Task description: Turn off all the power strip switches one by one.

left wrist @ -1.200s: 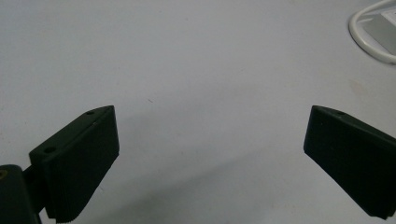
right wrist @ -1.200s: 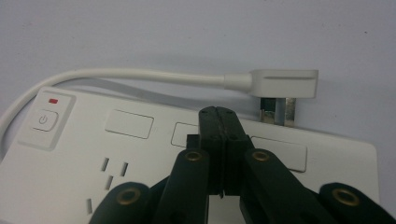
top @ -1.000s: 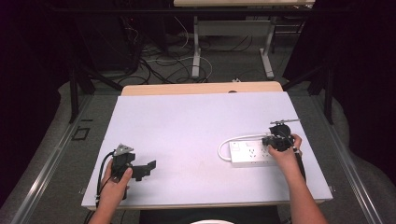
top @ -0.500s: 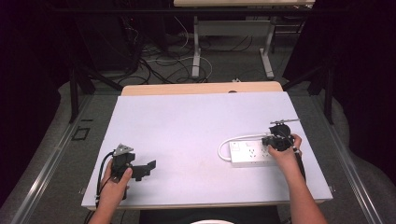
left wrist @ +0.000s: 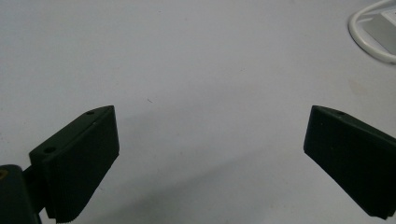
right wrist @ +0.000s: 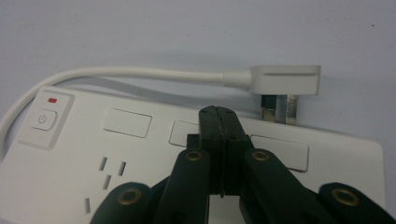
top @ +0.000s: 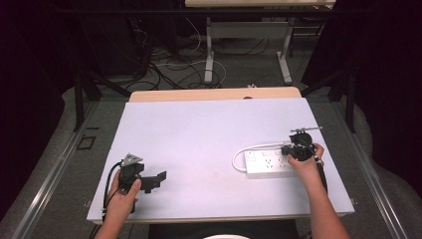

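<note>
Nothing of note has moved since the earlier high-view frames: both hands rest at the same spots on the counter, and the white power strip lies where it lay. The pause reads as a hold between steps, not as progress.

Right tool (top: 293,148): the jaws are fully closed, pad against pad, with nothing between them. In the right gripper view the closed tips (right wrist: 218,122) sit low over the top face of the white rectangular plastic power strip (right wrist: 140,154), just above a flat blank cover plate in its upper row. Whether the tips press on that face cannot be told.

Power strip position: near the right edge of the pale grey counter (top: 199,139), lying flat. Its power button, with a small red mark above it (right wrist: 52,100), is at the end away from the tips. The white cable (right wrist: 140,73) loops round from that end and runs along the far side. It ends in a white flat plug (right wrist: 286,80), which lies on the counter just beside the strip's far edge, metal pins exposed and in no socket.

Left tool (left wrist: 210,154): the jaws stand wide apart over bare counter, well apart from the strip, holding nothing.

Judgement: the plug is not yet handled. A next grasp would require the right tool to open first.
</note>
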`<state>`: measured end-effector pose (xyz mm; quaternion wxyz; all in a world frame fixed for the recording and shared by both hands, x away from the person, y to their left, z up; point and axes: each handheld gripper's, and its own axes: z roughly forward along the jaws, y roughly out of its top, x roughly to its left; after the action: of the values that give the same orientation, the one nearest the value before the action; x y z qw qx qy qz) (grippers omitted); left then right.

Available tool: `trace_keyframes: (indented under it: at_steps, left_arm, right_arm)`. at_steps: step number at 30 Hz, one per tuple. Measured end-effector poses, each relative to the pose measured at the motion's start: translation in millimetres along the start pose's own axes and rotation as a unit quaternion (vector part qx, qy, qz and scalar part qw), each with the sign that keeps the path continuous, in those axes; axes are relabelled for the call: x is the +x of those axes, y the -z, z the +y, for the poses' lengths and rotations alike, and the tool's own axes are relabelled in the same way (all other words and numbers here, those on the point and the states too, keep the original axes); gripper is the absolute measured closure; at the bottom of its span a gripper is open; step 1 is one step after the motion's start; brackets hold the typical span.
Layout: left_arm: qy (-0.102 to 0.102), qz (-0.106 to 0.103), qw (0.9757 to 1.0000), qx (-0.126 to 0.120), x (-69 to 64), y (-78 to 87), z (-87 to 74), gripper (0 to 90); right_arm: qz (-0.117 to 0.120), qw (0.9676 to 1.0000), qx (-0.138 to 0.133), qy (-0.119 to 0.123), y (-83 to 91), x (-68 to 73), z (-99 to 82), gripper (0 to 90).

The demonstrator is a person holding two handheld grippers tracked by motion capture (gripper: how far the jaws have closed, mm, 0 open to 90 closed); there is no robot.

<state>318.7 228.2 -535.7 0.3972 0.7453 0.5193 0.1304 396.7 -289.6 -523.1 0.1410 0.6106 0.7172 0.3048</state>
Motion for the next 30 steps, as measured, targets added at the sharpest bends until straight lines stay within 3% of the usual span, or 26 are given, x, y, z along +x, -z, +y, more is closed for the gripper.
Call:
trace_keyframes:
  at_steps: [14,30]
  left_arm:
    - [0.0,0.0,1.0,0.002,0.8,0.3,0.0,3.5]
    - [0.0,0.0,1.0,0.002,1.2,0.1,0.1,3.6]
  right_arm:
    - [-0.004,1.0,0.004,-0.003,0.4,0.0,0.3,90.0]
    - [0.007,0.9998,-0.018,-0.002,8.4,-3.8,2.5,87.8]
